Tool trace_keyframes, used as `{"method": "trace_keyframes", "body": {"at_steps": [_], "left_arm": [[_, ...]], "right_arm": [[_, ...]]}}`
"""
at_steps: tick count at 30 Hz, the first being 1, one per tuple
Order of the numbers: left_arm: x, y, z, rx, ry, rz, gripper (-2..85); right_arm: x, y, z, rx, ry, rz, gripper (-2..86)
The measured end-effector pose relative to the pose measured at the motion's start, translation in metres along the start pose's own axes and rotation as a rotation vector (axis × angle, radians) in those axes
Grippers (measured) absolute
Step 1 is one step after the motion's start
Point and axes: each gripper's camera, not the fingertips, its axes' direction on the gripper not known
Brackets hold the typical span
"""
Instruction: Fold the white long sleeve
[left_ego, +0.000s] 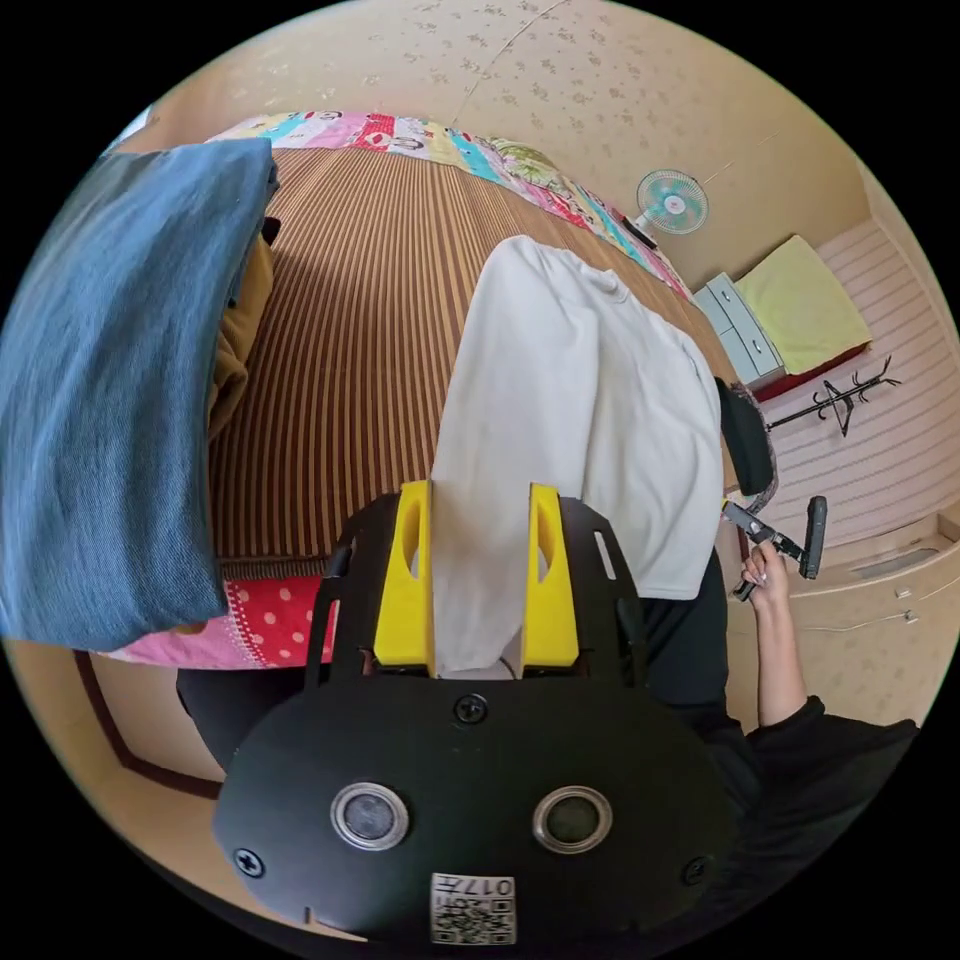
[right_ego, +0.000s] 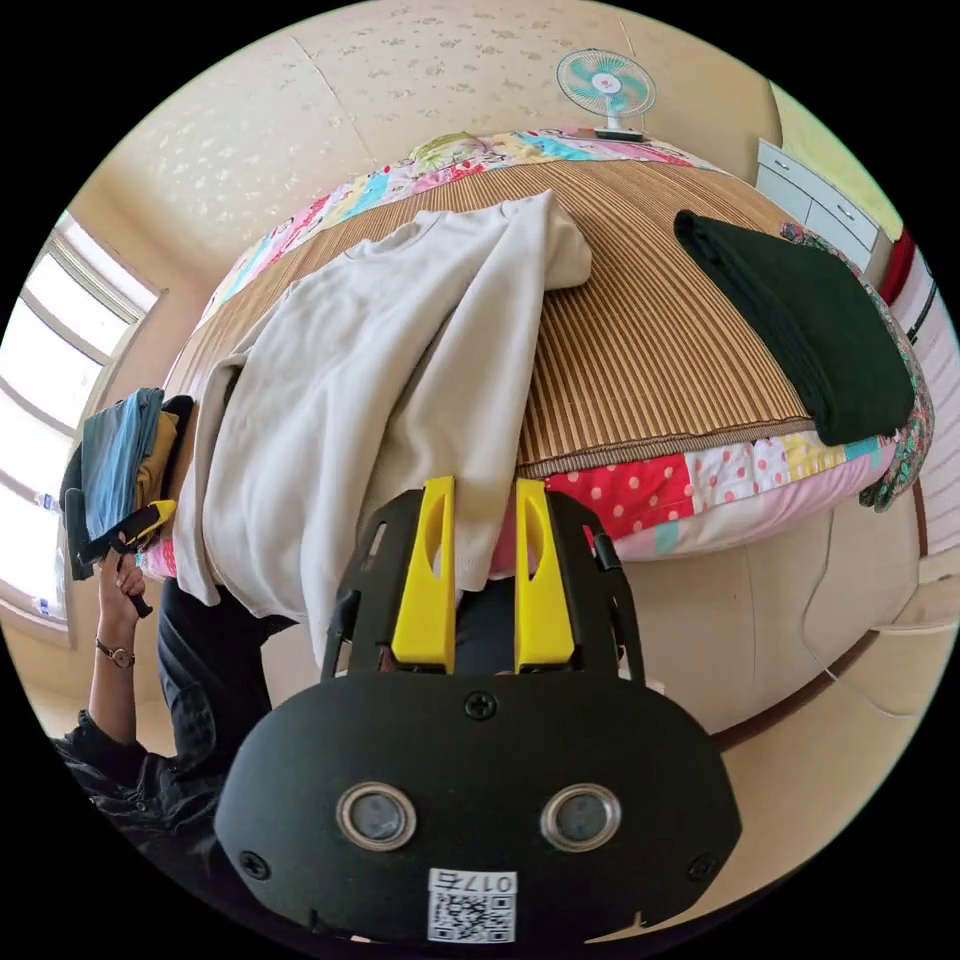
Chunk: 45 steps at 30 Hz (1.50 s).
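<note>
Left gripper view: left gripper (left_ego: 478, 570) jaws spread around white long-sleeve cotton shirt (left_ego: 570, 420), draped rumpled over brown striped mat (left_ego: 350, 330); right gripper (right_ego: 483, 570) jaws apart beside hem.

Both the left gripper (left_ego: 478, 540) and the right gripper (right_ego: 482, 545) hold their yellow fingers (left_ego: 405, 575) parted.

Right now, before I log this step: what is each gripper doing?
Left gripper: jaws apart, the white long sleeve lying between them, no grip.
Right gripper: open, jaws at the garment's hanging edge, holding nothing.
</note>
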Motion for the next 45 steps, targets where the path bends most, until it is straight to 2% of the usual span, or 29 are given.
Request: {"method": "trace_keyframes", "body": {"at_steps": [1,2,4,5,7,9,11,12,14,16,17,19,21,23,26,29,31,33,35,38,42,45], "left_arm": [[0.005,0.002,0.0,0.016,-0.041,0.022,12.7],[0.011,-0.004,0.003,-0.016,-0.117,0.049,10.9],[0.018,-0.019,0.007,-0.098,-0.156,0.117,7.8],[0.02,-0.032,0.008,-0.182,-0.109,0.147,5.7],[0.02,-0.046,-0.017,-0.186,-0.06,0.165,3.6],[0.015,-0.054,-0.079,-0.009,-0.016,0.163,3.3],[-0.012,-0.051,-0.176,0.271,-0.094,0.001,3.5],[-0.021,-0.045,-0.197,0.34,-0.111,-0.053,3.6],[-0.052,-0.009,-0.259,0.586,-0.13,-0.207,3.7],[-0.066,0.013,-0.272,0.643,-0.097,-0.263,7.4],[-0.07,0.022,-0.266,0.626,-0.059,-0.254,10.4],[-0.064,0.027,-0.237,0.534,0.04,-0.157,11.1],[-0.049,0.026,-0.189,0.378,0.158,-0.044,10.5],[-0.02,0.031,-0.109,0.12,0.248,0.058,10.4],[0.013,0.045,-0.022,-0.114,0.264,0.115,12.1],[0.028,0.052,0.024,-0.208,0.198,0.11,11.7],[0.03,0.05,0.021,-0.206,0.101,0.125,8.9],[0.027,0.045,0.018,-0.279,0.185,0.199,4.7],[0.002,0.042,-0.005,-0.301,0.415,0.187,2.0],[-0.032,0.056,-0.061,-0.203,0.677,0.181,1.3],[-0.044,0.094,-0.092,-0.325,0.687,0.174,1.7],[-0.057,0.131,-0.089,-0.357,0.533,0.09,3.7]], "right_arm": [[-0.001,-0.004,-0.003,-0.029,-0.038,-0.023,4.5],[0.0,-0.012,-0.008,-0.071,-0.059,-0.047,3.8],[0.008,-0.029,-0.025,-0.102,-0.092,-0.092,3.1],[0.022,-0.043,-0.048,-0.076,-0.09,-0.09,2.8],[0.057,-0.061,-0.101,0.073,-0.005,0.007,2.7],[0.102,-0.067,-0.161,0.262,0.104,0.196,2.8],[0.144,-0.057,-0.224,0.443,0.164,0.363,3.4],[0.148,-0.054,-0.234,0.464,0.176,0.375,3.6],[0.153,-0.049,-0.239,0.423,0.185,0.338,4.6],[0.147,-0.048,-0.214,0.314,0.128,0.262,5.7],[0.139,-0.046,-0.188,0.224,0.062,0.184,6.4],[0.123,-0.039,-0.144,0.092,-0.052,0.083,7.1],[0.106,-0.028,-0.106,-0.003,-0.152,0.016,7.8],[0.087,-0.018,-0.07,-0.093,-0.206,-0.017,9.0],[0.077,-0.014,-0.048,-0.172,-0.294,-0.017,9.2],[0.079,-0.02,-0.049,-0.232,-0.312,-0.006,5.6],[0.085,-0.027,-0.063,-0.245,-0.313,-0.046,4.0],[0.096,-0.029,-0.093,-0.177,-0.438,-0.126,3.2],[0.126,-0.02,-0.152,-0.001,-0.703,-0.253,2.5],[0.178,0.0,-0.228,0.157,-0.836,-0.28,2.2],[0.206,0.037,-0.283,0.122,-0.818,-0.382,2.1],[0.229,0.069,-0.281,0.024,-0.75,-0.361,2.6]]}}
